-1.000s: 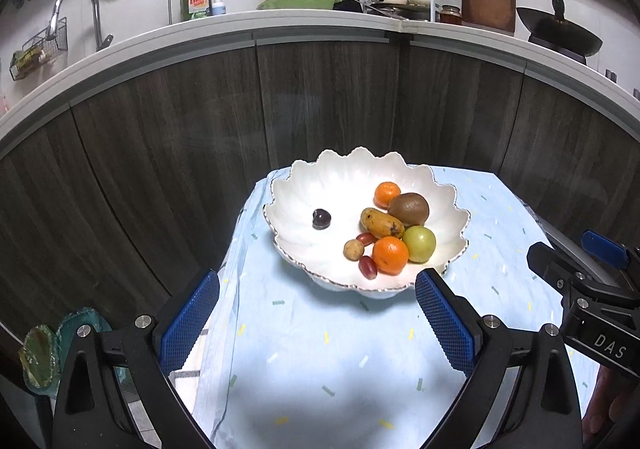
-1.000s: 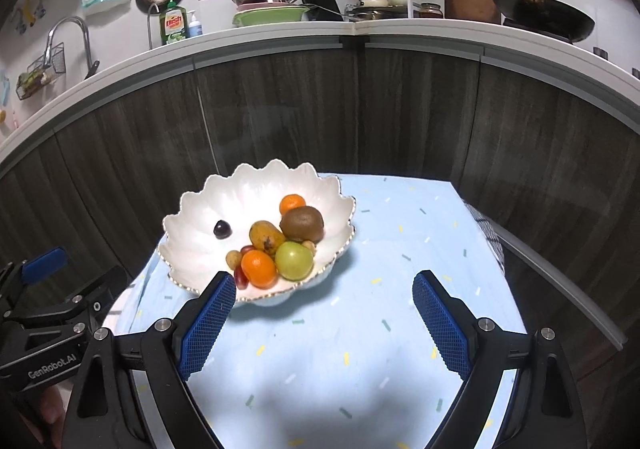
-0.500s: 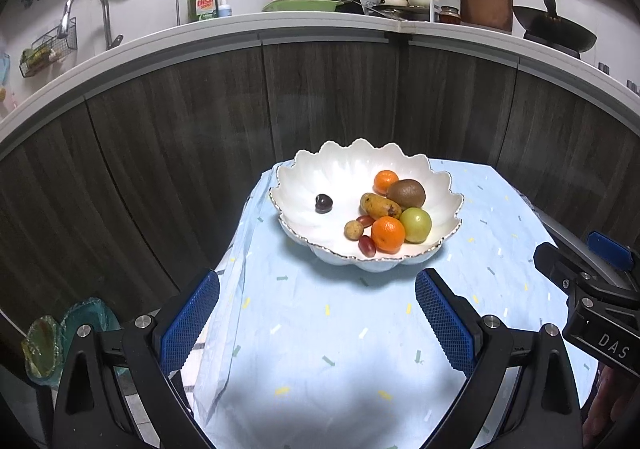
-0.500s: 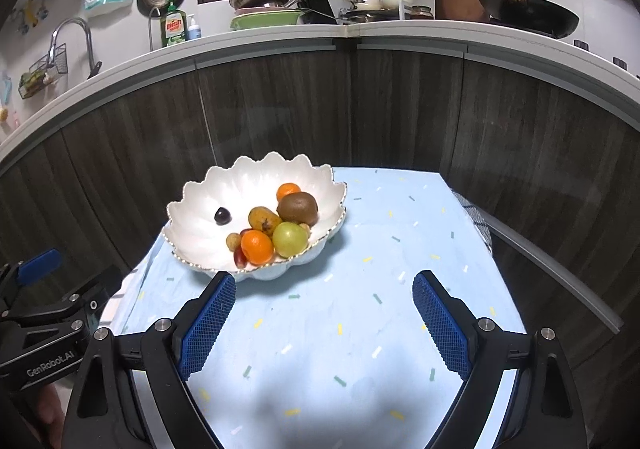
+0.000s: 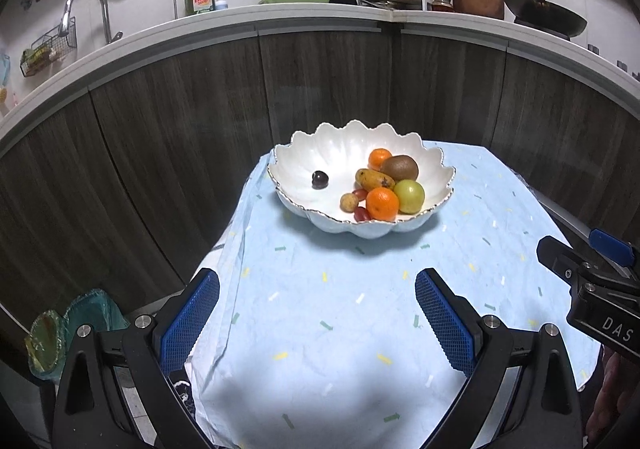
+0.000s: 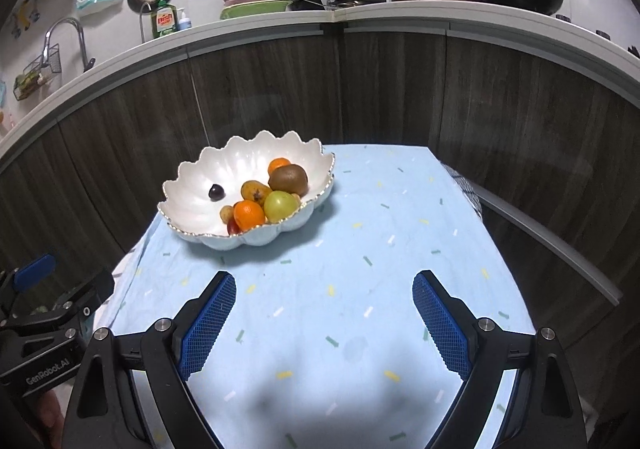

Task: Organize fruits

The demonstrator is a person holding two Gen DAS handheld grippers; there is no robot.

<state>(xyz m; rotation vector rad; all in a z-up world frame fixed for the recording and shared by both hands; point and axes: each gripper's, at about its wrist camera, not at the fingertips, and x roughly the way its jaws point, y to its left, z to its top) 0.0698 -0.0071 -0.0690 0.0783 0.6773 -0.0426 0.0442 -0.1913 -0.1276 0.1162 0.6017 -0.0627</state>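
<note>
The scalloped white bowl (image 5: 434, 173) of fruit (image 5: 382, 203) is set near the tablecloth's (image 5: 340, 329) far-left edge. Bare cloth is left before both grippers (image 5: 316, 313) (image 6: 322, 315), jaws held wide apart, nothing between.

The right gripper (image 5: 592, 281), seen at the edge of the left wrist view, carries the white letters "DAS" on its black body. The left gripper (image 6: 56, 313), seen in the right wrist view, reads "GenRobot.AI". On the kitchen counter, a green dish soap bottle (image 6: 163, 19) has a red label that looks like "fish"; its smaller print is unreadable.
</note>
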